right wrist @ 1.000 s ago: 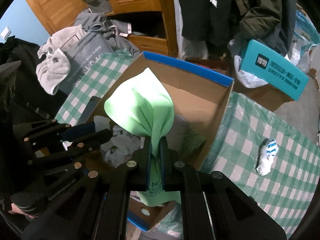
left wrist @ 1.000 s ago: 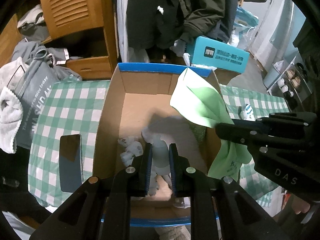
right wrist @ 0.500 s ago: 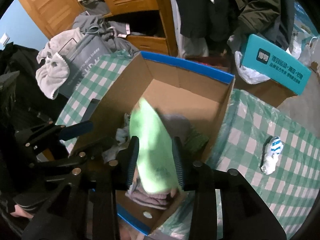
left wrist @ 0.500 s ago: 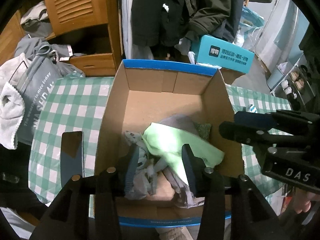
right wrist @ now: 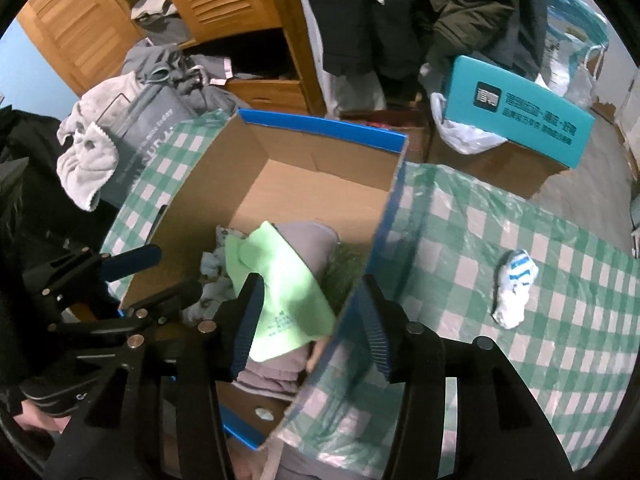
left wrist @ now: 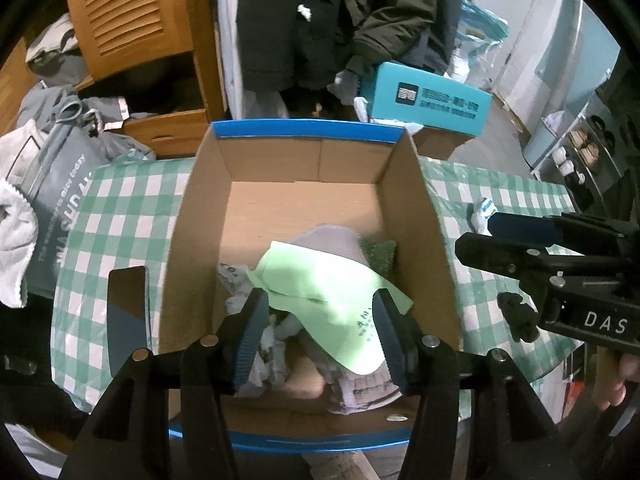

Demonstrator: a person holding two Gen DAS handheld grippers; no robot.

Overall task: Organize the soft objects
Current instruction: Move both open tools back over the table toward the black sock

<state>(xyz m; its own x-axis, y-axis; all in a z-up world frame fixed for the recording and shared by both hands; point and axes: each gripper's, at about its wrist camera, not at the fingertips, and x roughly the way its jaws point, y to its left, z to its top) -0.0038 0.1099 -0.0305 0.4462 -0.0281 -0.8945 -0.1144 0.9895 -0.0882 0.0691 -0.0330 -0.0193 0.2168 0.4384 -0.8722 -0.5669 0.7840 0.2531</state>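
left gripper (left wrist: 320, 332): jaws just opened, empty, over box (right wrist: 320, 136) | right gripper (right wrist: 308, 320): jaws just opened, empty, straddling box's right wall | sock (right wrist: 514, 288): on tablecloth (right wrist: 560, 320) right of box, long axis running away from camera, right hand nearer

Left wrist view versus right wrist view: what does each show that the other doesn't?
Only the left wrist view shows a dark flat panel on the tablecloth beside the box and shelves at far right. Only the right wrist view shows a louvred door against a blue wall. Both show the cardboard box holding the green cloth, the striped sock outside it, and both grippers open.
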